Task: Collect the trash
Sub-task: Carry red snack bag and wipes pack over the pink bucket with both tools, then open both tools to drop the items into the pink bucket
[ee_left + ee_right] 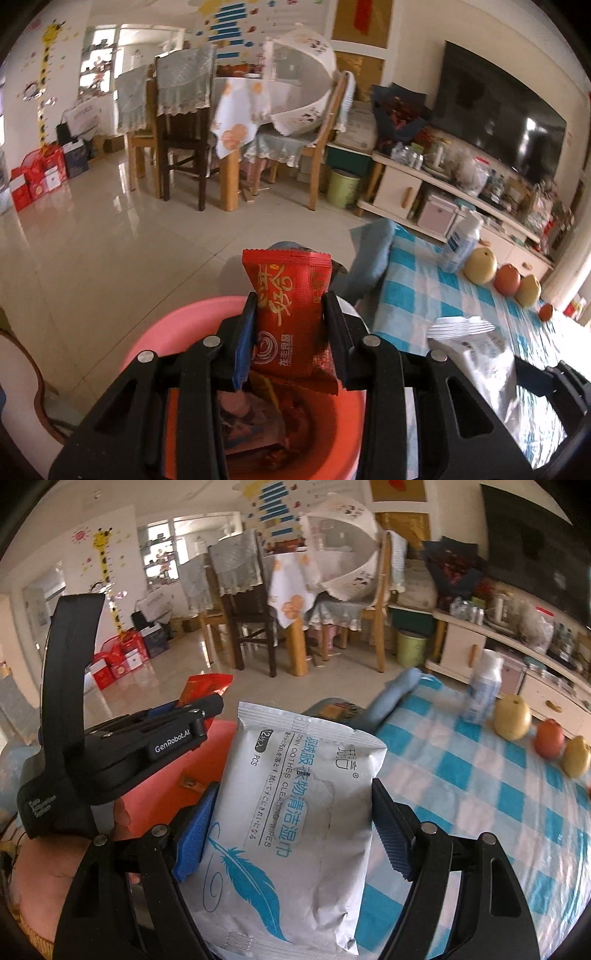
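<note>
My left gripper (290,310) is shut on a red snack packet (290,317), held upright above a pink bin (173,325) that has wrappers inside. The right wrist view shows the left gripper (207,705) from the side, with the red packet (207,686) poking out past its tips over the pink bin (162,786). My right gripper (295,812) is shut on a white pack of cleaning wipes (291,812) with a blue feather print, its blue pads pressing both long edges. That white pack (476,354) also appears low on the right of the left wrist view.
A table with a blue-and-white checked cloth (480,775) lies to the right, bearing a white bottle (484,690), pears and an orange fruit (550,738). A folded blue cloth (399,690) sits at its far corner. Beyond are a dining table with chairs (184,122), a green bin (343,186) and a TV cabinet.
</note>
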The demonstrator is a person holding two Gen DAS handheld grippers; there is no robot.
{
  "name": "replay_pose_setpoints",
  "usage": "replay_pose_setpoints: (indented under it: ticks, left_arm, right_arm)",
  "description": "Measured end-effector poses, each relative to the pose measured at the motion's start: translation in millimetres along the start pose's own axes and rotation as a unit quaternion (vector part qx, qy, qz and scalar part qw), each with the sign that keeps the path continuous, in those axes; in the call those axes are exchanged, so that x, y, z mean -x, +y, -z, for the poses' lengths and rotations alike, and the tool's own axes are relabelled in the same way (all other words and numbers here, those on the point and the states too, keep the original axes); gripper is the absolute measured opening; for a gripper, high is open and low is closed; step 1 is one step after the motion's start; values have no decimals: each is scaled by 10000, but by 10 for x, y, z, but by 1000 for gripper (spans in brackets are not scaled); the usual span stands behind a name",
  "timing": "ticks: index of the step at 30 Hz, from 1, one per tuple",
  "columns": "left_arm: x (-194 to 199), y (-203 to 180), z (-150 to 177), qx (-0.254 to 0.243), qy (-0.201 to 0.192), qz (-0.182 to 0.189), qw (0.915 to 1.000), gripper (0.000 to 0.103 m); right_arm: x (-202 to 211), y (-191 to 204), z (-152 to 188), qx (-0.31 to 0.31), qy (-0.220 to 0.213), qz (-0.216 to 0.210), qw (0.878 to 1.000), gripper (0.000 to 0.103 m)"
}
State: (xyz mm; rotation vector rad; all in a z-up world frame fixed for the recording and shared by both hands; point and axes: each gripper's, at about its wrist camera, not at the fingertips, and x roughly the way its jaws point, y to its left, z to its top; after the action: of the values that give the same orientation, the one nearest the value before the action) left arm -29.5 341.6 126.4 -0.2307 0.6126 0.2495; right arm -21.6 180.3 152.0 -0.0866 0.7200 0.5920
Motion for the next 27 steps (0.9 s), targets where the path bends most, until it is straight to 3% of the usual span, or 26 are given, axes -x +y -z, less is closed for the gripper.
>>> replay_pose_setpoints:
  ticks: [20,21,22,25,27]
  left_arm:
    - [-84,578,-39,531,85,-321,9980,38]
    - [-98,581,-40,525,105,-398,9978,44]
    - [-120,582,-38,515,153,-503,9973,59]
    - [-132,565,-38,452,184,-703,9963,74]
    - [-126,553,-47,436,167,-747,9961,81]
  right_arm:
    - [-797,678,-118,529,491,-363,9967,80]
    - [-830,685,-100,538,550,-388,9963,80]
    - [-861,683,-80,526,596,-366,9962,82]
    - [-815,608,-49,370,523,-257,9976,90]
    - [-728,523,-44,251,415,-180,9987,90]
